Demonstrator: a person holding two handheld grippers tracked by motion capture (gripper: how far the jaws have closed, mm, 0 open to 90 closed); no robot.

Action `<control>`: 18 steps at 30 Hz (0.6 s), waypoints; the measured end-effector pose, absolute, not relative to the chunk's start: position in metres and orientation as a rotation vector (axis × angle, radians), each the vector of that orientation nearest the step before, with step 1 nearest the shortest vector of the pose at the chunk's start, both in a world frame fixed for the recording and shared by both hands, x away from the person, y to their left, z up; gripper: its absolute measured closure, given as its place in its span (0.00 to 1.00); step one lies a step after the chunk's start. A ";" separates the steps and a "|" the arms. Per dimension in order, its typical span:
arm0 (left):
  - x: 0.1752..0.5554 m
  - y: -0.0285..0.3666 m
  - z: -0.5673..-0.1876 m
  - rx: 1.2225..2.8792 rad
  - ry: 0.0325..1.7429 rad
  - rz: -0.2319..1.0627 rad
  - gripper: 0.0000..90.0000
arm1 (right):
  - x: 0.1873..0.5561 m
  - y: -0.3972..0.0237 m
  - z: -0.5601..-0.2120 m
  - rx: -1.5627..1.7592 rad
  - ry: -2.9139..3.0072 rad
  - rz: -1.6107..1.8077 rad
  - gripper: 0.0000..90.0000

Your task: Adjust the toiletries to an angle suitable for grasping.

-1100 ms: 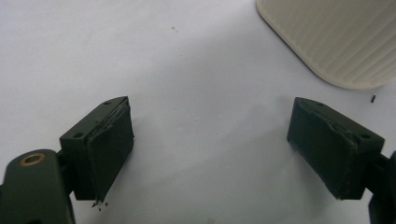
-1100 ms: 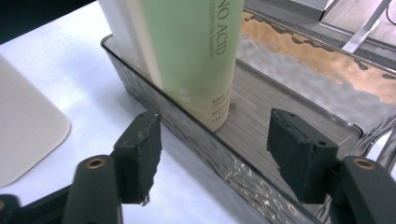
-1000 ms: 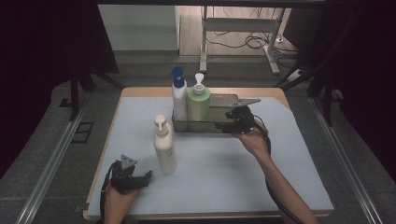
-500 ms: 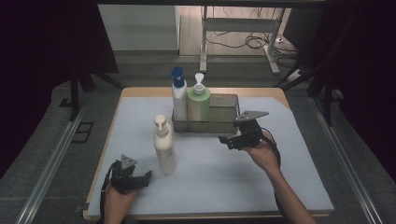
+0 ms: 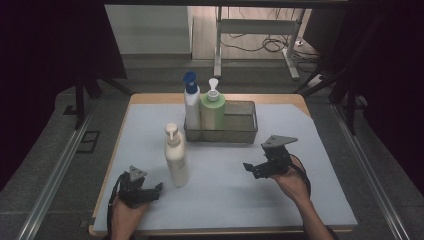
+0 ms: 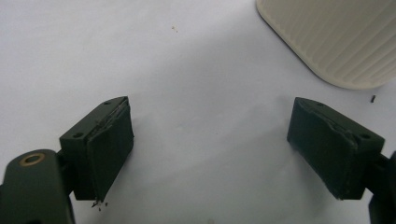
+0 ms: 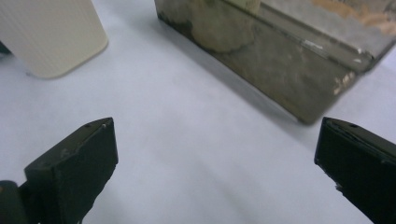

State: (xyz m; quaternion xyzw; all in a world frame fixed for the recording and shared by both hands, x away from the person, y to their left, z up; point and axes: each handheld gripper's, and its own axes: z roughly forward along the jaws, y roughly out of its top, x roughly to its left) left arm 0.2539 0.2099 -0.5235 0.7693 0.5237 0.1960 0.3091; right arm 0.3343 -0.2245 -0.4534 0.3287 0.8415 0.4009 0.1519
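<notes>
A cream pump bottle point(image 5: 176, 161) stands upright on the pale mat, left of centre. My left gripper point(image 5: 151, 192) rests low on the mat just left of and nearer than it. In the left gripper view its jaws point(image 6: 210, 116) are open on bare mat, and the cream bottle's base point(image 6: 336, 37) lies beyond the right jaw. My right gripper point(image 5: 253, 170) hovers in front of the mesh basket point(image 5: 241, 134), pointing left. Its jaws point(image 7: 215, 128) have just been opening and stand wide with nothing between them. Ahead of them are the cream bottle point(image 7: 51, 32) and the basket's wall point(image 7: 285, 70).
A white bottle with a blue pump point(image 5: 191, 106) and a green bottle with a white pump point(image 5: 212, 111) stand in the basket's left half. The basket's right half holds nothing. A wooden table edge point(image 5: 220, 98) frames the mat; a metal stand point(image 5: 255, 30) is behind.
My right gripper has drawn back from the basket's right end toward the table's front and sunk a little, its jaws spreading wider. The left gripper and the bottles have stayed put.
</notes>
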 end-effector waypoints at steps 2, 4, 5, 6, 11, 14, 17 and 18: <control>0.254 0.210 -0.524 2.033 1.384 0.518 0.16 | 0.329 -0.229 -0.457 0.952 2.410 1.149 0.00; 0.254 0.210 -0.524 2.033 1.384 0.518 0.16 | 0.325 -0.232 -0.460 0.957 2.403 1.156 0.00; 0.254 0.210 -0.524 2.033 1.384 0.518 0.16 | 0.322 -0.234 -0.462 0.959 2.402 1.157 0.00; 0.254 0.210 -0.524 2.033 1.384 0.518 0.16 | 0.320 -0.235 -0.465 0.961 2.402 1.146 0.00; 0.254 0.210 -0.524 2.033 1.383 0.519 0.16 | 0.308 -0.239 -0.475 0.957 2.401 1.135 0.00; 0.254 0.210 -0.524 2.033 1.384 0.519 0.16 | 0.303 -0.242 -0.482 0.964 2.400 1.129 0.00; 0.254 0.210 -0.524 2.033 1.384 0.519 0.16 | 0.300 -0.245 -0.488 0.978 2.404 1.114 0.00; 0.254 0.210 -0.524 2.033 1.384 0.519 0.16 | 0.299 -0.247 -0.491 0.981 2.400 1.109 0.00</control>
